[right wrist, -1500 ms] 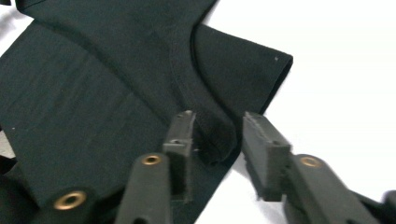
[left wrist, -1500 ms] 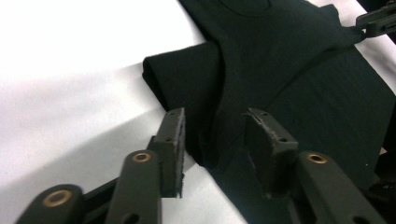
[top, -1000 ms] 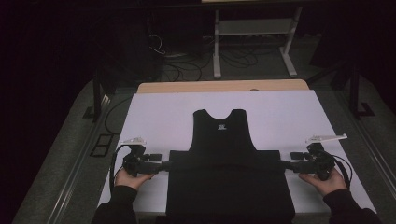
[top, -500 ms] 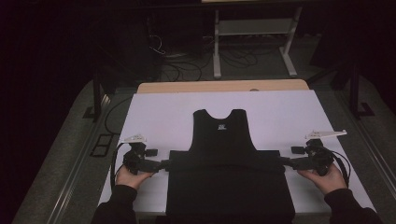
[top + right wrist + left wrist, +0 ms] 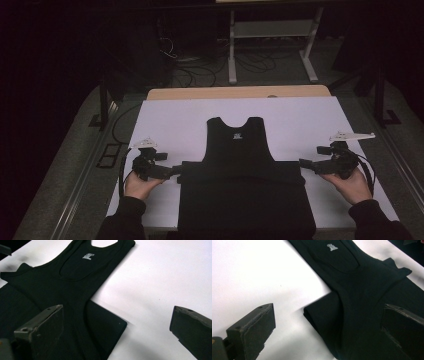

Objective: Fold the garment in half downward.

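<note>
Tank top [image 5: 241, 165]: you have it lying flat at 6 o'clock on the white sheet [image 5: 170, 120], its upper part folded down over the body.
High view: left gripper [image 5: 176, 171] and right gripper [image 5: 302, 163] sit at the fold's two ends.
Left gripper view: jaws have just been opening and stand spread, fabric corner [image 5: 322, 315] lying loose between them.
Right gripper view: jaws likewise just opened wide, corner [image 5: 110, 322] free; draw both straight outward, 9 and 3 o'clock, so the fold stays put.

White table cover [image 5: 170, 120], floor cables [image 5: 200, 70], metal stand [image 5: 270, 30].

a table [image 5: 210, 93] with a wooden far edge, topped by a white sheet [image 5: 310, 120] — a black tank top [image 5: 245, 175] lies flat at lower centre of the frame.
</note>
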